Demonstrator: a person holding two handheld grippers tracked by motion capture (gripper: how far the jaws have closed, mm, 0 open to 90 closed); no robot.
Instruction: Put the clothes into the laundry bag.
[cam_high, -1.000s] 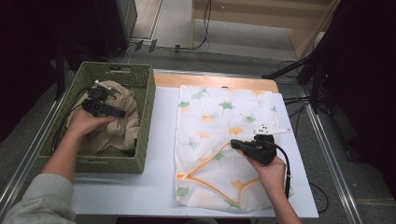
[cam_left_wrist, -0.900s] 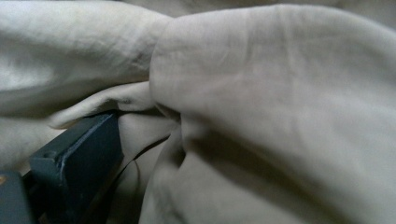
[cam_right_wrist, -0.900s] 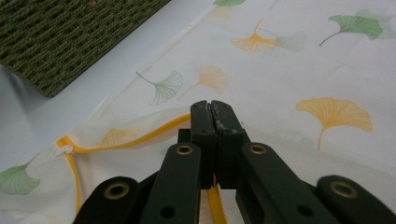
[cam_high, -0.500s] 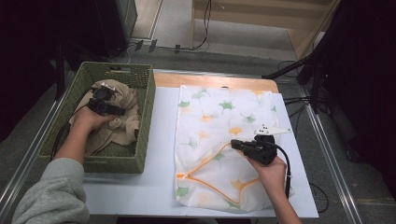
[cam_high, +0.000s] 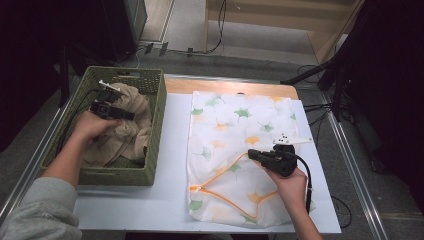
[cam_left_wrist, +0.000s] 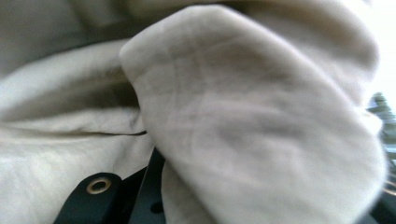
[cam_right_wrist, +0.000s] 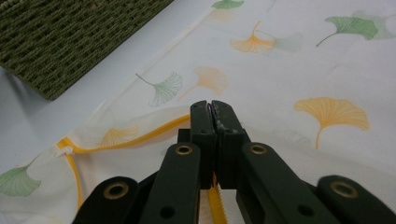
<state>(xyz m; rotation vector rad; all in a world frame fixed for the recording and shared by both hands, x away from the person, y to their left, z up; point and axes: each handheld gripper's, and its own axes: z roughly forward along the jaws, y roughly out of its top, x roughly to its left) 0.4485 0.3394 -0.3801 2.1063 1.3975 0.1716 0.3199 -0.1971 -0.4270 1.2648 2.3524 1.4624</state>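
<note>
Since a second ago, my left gripper (cam_high: 122, 114) has come up a little inside the green woven basket (cam_high: 156, 120) and its jaws have just been closing, with a fold of the beige garment (cam_high: 125, 137) between them. From the left gripper view, that fold of cloth (cam_left_wrist: 243, 130) bulges right over the jaws, so I take them as clenched on the garment (the pads themselves are buried under the fabric). The rest of the garment lies crumpled in the basket, which sits at the left edge of the white tabletop (cam_high: 170, 150). Just beside the basket, to its right, the leaf-printed laundry bag (cam_high: 235, 125) lies flat on the table, its orange zipper (cam_high: 220, 175) curving open across the lower half. My right gripper (cam_high: 252, 154) has not moved; it rests on the bag, and in the right gripper view its jaws are pressed tight together (cam_right_wrist: 212, 116), pinching the bag's zipper edge (cam_right_wrist: 140, 135).
</note>
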